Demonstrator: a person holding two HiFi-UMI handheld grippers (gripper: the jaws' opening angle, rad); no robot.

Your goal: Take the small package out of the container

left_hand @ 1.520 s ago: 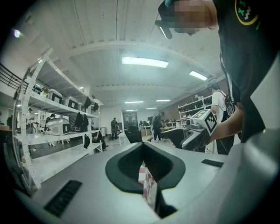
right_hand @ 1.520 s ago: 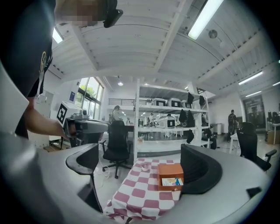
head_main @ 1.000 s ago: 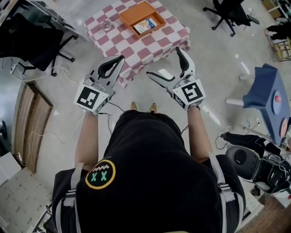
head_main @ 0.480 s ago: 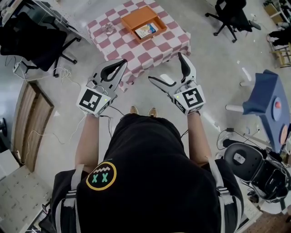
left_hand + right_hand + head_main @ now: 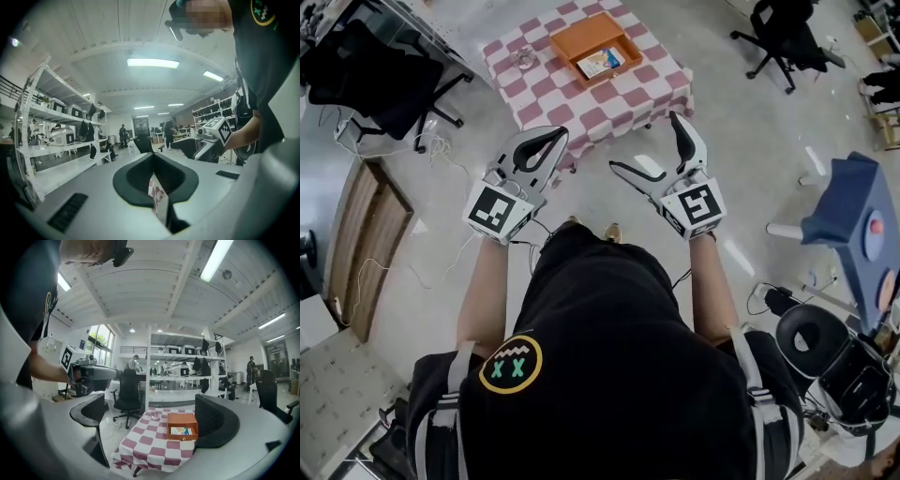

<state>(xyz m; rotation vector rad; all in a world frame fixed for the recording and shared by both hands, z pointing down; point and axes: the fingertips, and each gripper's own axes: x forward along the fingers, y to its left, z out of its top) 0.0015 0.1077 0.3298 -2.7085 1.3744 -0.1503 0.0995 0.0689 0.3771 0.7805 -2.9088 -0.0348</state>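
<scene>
An orange container [image 5: 595,40] sits on a table [image 5: 637,94] covered in a red-and-white checked cloth. The small package [image 5: 600,62] lies flat inside it. Both grippers are held in the air in front of the person, short of the table's near edge. My left gripper [image 5: 551,141] is shut with nothing in it. My right gripper [image 5: 645,142] is open and empty. In the right gripper view the container [image 5: 183,425] with the package [image 5: 183,431] shows between the open jaws of the right gripper [image 5: 150,420], far off. In the left gripper view the left gripper [image 5: 152,164] shows its jaws meeting.
A small clear object [image 5: 523,58] lies on the cloth left of the container. Black office chairs stand at left [image 5: 380,80] and top right [image 5: 787,37]. A blue stand [image 5: 853,206] is at right, a wooden panel [image 5: 361,244] at left, and cables lie on the floor.
Both grippers sit slightly lower in the head view and the table has shifted a little. The jaws are unchanged: left shut, right open.
</scene>
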